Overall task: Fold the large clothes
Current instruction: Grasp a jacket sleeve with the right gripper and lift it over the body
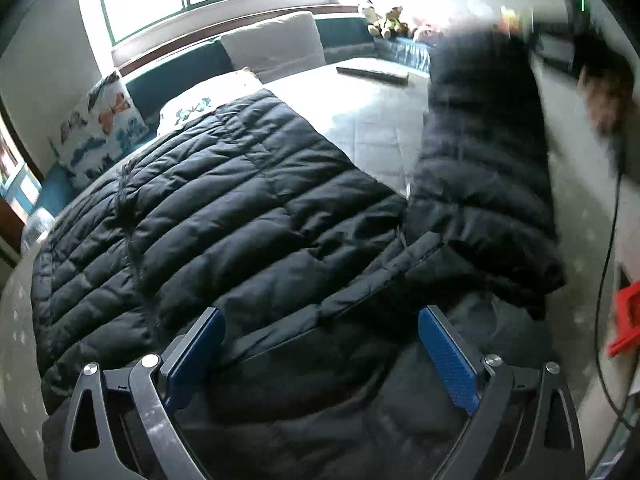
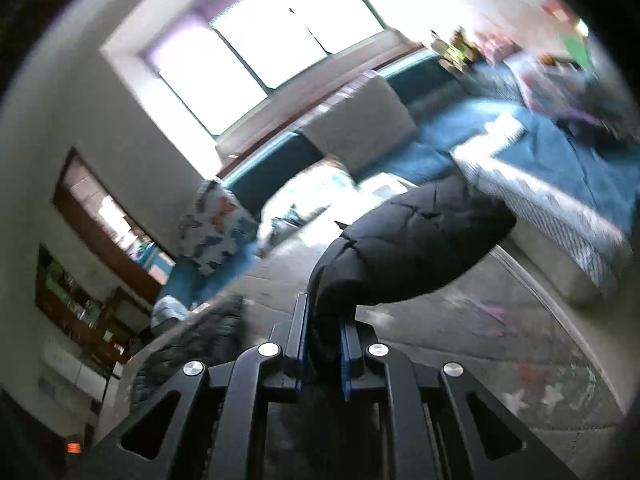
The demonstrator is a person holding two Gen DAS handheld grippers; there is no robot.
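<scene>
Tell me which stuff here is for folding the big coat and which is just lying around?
For the job:
- black puffy coat
- its sleeve, pinched in the right gripper
- left gripper, fingers apart above the coat

Just lying around:
- butterfly pillow
- grey cushion
- soft toys by the window
- red thing

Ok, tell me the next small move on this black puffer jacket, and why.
Probably carry the sleeve across onto the jacket body: the right gripper is shut on the raised sleeve, the body lies flat on the bed, and the left gripper is open above it.
</scene>
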